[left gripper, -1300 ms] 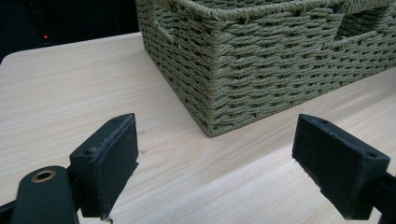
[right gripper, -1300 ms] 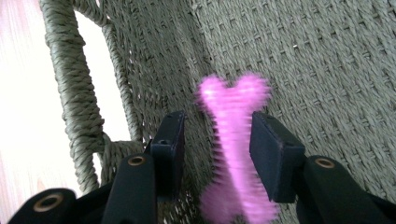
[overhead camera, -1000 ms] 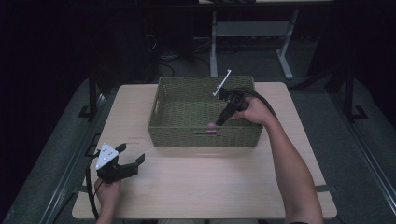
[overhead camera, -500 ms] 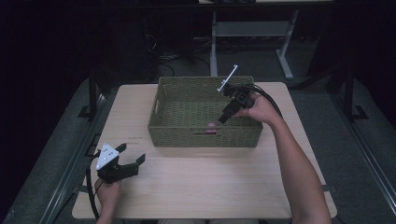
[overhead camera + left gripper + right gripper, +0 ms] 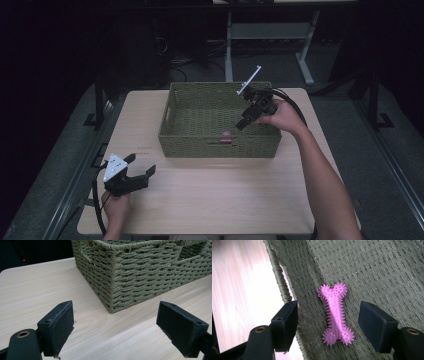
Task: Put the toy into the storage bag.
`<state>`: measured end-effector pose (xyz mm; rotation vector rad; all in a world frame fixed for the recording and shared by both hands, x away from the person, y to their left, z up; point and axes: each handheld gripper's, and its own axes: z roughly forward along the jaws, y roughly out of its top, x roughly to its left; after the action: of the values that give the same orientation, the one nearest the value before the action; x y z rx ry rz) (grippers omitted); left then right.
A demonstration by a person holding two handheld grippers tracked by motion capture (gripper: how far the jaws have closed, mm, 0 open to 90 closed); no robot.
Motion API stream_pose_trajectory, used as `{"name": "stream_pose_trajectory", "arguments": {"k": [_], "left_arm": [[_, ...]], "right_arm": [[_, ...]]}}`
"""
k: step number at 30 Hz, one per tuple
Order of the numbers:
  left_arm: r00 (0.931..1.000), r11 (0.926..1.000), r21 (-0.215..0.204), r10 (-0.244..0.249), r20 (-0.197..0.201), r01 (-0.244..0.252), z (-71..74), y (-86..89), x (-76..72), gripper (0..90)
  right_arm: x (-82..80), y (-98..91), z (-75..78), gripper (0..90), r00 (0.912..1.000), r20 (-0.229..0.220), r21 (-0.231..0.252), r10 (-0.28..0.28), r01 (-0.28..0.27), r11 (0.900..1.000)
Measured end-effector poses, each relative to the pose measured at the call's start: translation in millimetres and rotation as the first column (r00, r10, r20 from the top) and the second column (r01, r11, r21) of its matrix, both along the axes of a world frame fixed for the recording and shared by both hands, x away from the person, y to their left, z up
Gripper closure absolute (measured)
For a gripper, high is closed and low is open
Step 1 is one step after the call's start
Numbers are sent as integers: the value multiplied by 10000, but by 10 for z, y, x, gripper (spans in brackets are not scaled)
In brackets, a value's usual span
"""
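Note:
A pink spiky bone toy (image 5: 335, 313) lies flat on the floor of the green woven basket (image 5: 220, 145), close to its front wall (image 5: 227, 135). My right gripper (image 5: 241, 124) hangs over the basket's right half, pointing down at the toy. Its jaws have just been opening; in the right gripper view (image 5: 330, 325) they stand wide on either side of the toy, above it, and do not touch it. My left gripper (image 5: 142, 164) rests open near the table's front left corner. In the left gripper view (image 5: 122, 330) nothing is between its jaws, and the basket's corner (image 5: 140, 277) is ahead.
The basket stands at the back middle of the light wooden table (image 5: 210, 200). Bare tabletop runs in front of it and to both sides. The floor and a metal stand (image 5: 265, 30) behind the table are dark.
My right gripper has lifted a little from the basket floor and its jaws have spread, leaving the pink toy lying there. The left gripper has stayed put.

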<state>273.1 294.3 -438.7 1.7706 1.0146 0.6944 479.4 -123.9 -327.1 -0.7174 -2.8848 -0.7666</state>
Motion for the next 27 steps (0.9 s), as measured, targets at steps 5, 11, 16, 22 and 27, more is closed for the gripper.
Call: {"name": "stream_pose_trajectory", "arguments": {"k": [5,11,16,22,27], "left_arm": [[10000,10000,14,1,-3,-1,-1,1,1,139],[10000,10000,51,-13,4,13,-1,-2,0,139],[10000,10000,73,-2,1,2,-1,0,1,138],[10000,10000,54,-8,3,8,-2,-3,1,138],[10000,10000,81,-21,-4,21,-3,-8,0,139]], "right_arm": [[-52,-9,42,294,9999,120,81,-1,0,10000],[-107,-38,95,279,9996,290,193,-48,42,9998],[-153,-61,125,268,9994,322,146,-96,91,9999],[-243,-91,193,266,9984,562,189,24,-35,9998],[-311,-150,211,263,9979,643,275,0,-17,9996]]}}
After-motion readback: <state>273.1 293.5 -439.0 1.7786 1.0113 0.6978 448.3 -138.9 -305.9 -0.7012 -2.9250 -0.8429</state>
